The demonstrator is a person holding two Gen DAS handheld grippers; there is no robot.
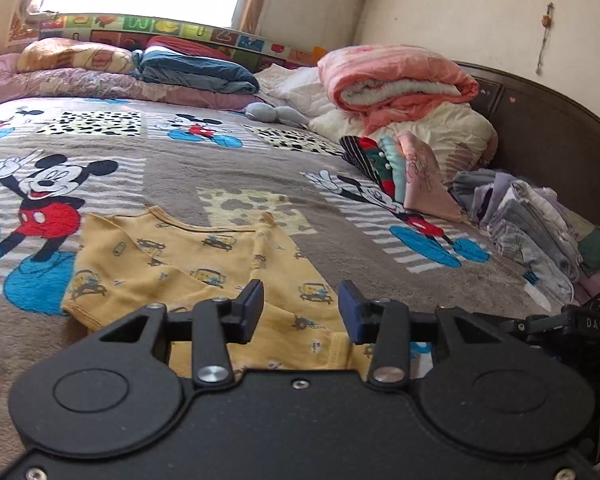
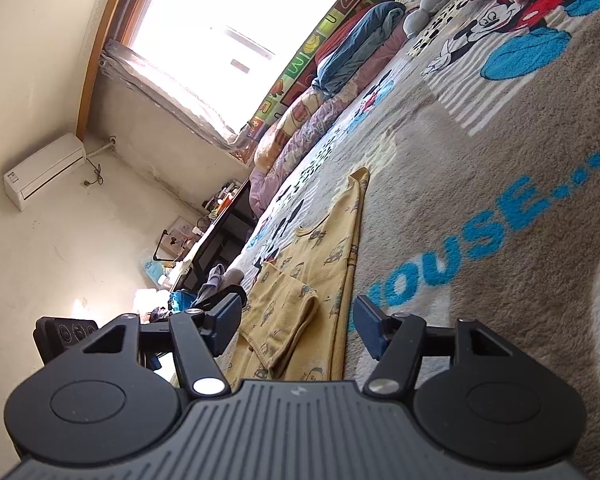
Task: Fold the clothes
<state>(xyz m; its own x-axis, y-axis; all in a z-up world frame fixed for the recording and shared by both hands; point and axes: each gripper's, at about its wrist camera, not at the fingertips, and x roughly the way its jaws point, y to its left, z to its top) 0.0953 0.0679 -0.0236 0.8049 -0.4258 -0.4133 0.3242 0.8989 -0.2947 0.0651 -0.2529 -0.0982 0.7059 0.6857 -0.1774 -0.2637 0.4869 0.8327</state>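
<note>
fuzzy blanket (image 1: pixel 228 172) — soft yellow shirt (image 1: pixel 204 252)

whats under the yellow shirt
The yellow shirt lies flat on the Mickey blanket, covering part of its print. Whether anything else sits beneath it cannot be seen. Both grippers, left and right, are open above it.

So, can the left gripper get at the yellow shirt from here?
Probably yes: the left gripper is open just above the yellow shirt, which lies flat on the blanket, nothing between.
</note>
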